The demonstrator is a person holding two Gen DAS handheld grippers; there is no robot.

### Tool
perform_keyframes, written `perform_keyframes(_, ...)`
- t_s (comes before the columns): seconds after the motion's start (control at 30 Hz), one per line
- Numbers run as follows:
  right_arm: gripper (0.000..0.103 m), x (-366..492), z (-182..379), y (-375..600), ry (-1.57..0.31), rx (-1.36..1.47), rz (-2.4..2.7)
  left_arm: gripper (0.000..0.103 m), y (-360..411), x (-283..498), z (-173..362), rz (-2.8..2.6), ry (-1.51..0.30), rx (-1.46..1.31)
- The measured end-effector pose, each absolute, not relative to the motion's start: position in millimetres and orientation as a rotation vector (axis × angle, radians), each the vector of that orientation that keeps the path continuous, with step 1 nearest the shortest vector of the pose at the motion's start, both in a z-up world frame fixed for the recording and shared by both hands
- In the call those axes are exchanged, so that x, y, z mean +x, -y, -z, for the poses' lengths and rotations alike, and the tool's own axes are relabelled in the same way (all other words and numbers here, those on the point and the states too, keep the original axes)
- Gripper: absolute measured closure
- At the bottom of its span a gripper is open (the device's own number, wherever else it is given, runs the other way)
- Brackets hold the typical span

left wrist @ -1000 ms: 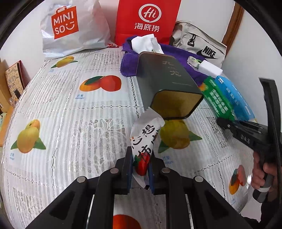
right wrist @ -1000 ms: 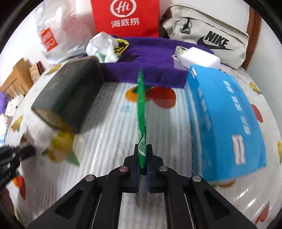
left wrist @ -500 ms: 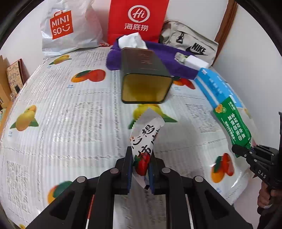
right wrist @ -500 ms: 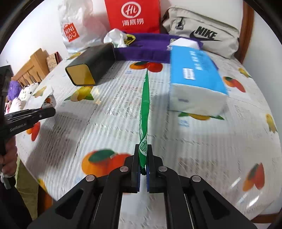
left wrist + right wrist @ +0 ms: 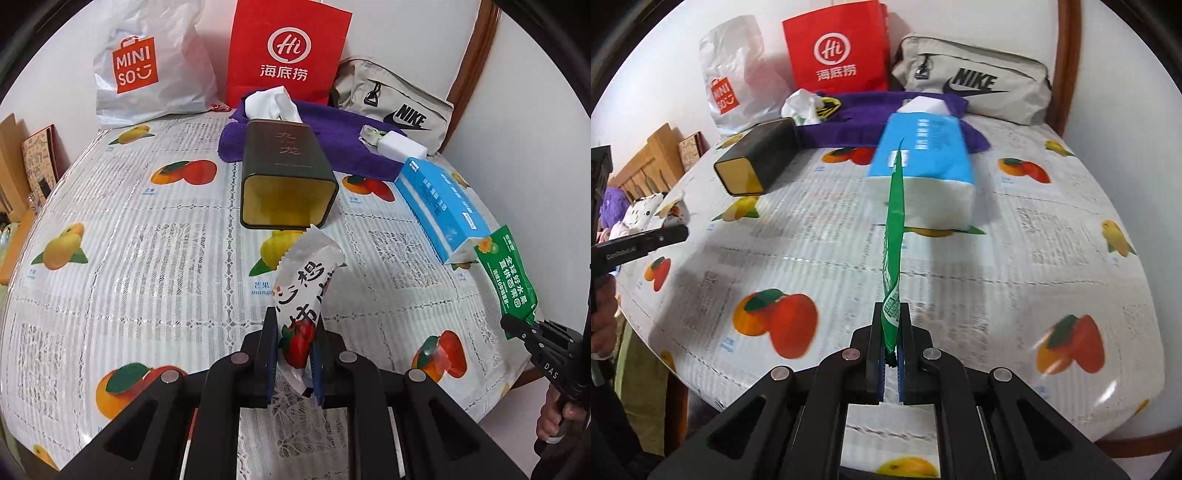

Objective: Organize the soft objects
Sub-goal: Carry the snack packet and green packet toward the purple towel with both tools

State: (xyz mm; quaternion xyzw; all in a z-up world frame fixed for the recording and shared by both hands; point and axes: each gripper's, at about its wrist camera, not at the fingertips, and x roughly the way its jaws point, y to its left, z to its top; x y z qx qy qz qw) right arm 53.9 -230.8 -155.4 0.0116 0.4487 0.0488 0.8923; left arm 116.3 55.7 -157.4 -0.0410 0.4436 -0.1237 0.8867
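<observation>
Your left tongs [image 5: 293,356], clamped on the white strawberry-print sachet [image 5: 304,291], point straight into the open mouth of the dark rectangular tin [image 5: 286,177] lying mid-desk, nearer than your right tongs [image 5: 891,350] pinching the flat green packet [image 5: 894,236].

Home room: fruit-print tablecloth [image 5: 110,221], shopping bags [image 5: 288,55] against wall, wooden furniture [image 5: 646,162].

black left gripper [image 5: 293,354], blue pads [image 5: 272,363], silver screws.
</observation>
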Motion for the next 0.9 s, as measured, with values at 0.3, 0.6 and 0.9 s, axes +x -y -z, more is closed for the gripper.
perform_keyframes(0.3,0.098,50,136,251,-0.877,0.059,-0.096,0.088,-50,117,143,0.254,-0.915,-0.108)
perform_keyframes(0.6,0.098,64,111,259,-0.827,0.070,-0.109,0.088,-42,131,110,0.266,-0.876,-0.098)
perform_keyframes(0.9,0.098,100,85,253,-0.786,0.045,-0.135,0.088,-39,158,88,0.264,-0.867,-0.087)
